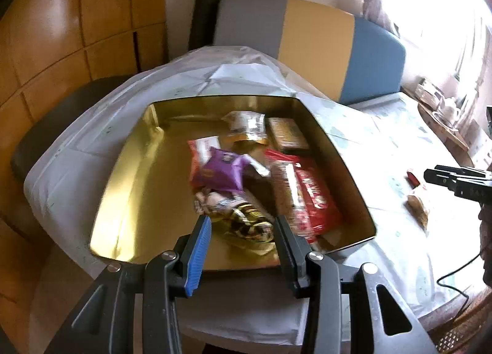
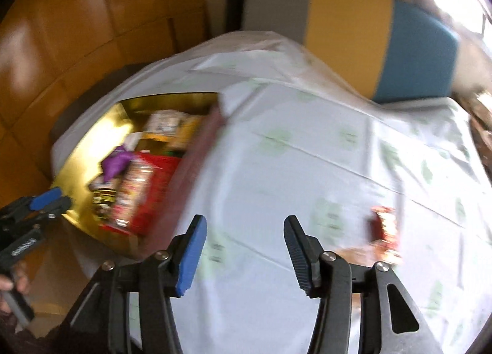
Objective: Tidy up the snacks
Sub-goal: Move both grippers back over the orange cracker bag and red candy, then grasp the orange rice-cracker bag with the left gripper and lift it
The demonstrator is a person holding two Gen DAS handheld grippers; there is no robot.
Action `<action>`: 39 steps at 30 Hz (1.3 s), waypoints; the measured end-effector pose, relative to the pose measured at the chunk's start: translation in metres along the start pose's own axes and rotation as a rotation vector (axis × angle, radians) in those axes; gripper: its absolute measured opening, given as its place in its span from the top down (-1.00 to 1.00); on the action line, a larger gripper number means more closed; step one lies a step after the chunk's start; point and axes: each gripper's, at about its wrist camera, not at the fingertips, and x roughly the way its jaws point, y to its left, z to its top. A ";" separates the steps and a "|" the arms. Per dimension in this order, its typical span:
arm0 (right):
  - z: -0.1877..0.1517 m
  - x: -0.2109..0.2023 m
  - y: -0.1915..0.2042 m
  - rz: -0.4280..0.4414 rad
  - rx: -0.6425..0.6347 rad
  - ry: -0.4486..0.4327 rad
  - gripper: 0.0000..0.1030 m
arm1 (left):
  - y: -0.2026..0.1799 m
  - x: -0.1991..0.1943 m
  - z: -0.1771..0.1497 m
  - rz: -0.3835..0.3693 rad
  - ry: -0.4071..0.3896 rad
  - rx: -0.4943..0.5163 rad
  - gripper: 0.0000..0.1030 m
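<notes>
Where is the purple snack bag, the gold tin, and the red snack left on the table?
purple snack bag (image 1: pixel 220 171), left wrist view, middle of bag.
gold tin (image 1: pixel 123 194), left wrist view, bare floor.
red snack (image 2: pixel 384 226), right wrist view, wrapper middle.

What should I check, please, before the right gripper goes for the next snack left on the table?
1. Right gripper empty, jaws apart: ok.
2. Red-wrapped snack free on the tablecloth, to the right of the gripper: ok.
3. Second, brownish snack beside it, how it lies: cannot tell, blurred.
4. Gold tin has bare floor on its left side: ok.
5. Left gripper clear of the tin: not ok, it hangs over the near edge.
6. Left gripper empty: ok, nothing between its fingers.
</notes>
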 end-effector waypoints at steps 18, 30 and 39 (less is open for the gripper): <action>-0.055 -0.015 -0.211 -0.339 0.545 0.061 -0.32 | -0.119 0.009 0.019 -0.193 0.044 0.251 0.17; -0.061 -0.026 -0.222 -0.295 0.653 0.022 -0.47 | -0.239 0.076 0.029 -0.407 0.315 0.263 -0.06; -0.063 -0.041 -0.231 -0.263 0.714 -0.029 -0.51 | -0.289 0.129 0.029 -0.407 0.467 0.063 -0.24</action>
